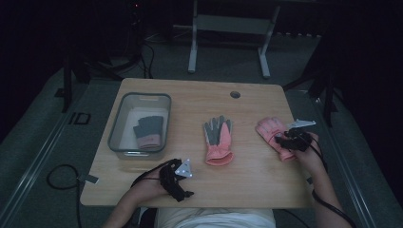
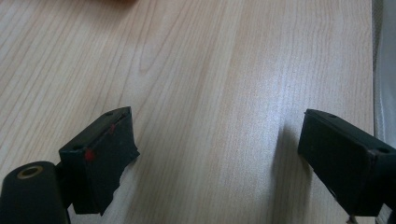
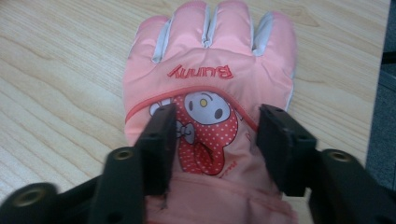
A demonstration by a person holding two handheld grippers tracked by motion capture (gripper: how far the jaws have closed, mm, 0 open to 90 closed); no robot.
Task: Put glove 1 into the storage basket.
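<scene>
A pink glove with a cartoon bunny and the word "Bunny" on its back lies flat at the table's right edge, fingers pointing away from me. My right gripper hovers low over its wrist end. Its jaws stand apart on either side of the bunny picture, and the fabric between them is not pinched. My left gripper rests near the front edge of the wooden table, open, with bare wood between its jaws.
A second glove, grey palm up with a pink cuff, lies mid-table. A clear plastic bin at the left holds a dark glove with a pink cuff. A round cable hole sits near the far edge.
</scene>
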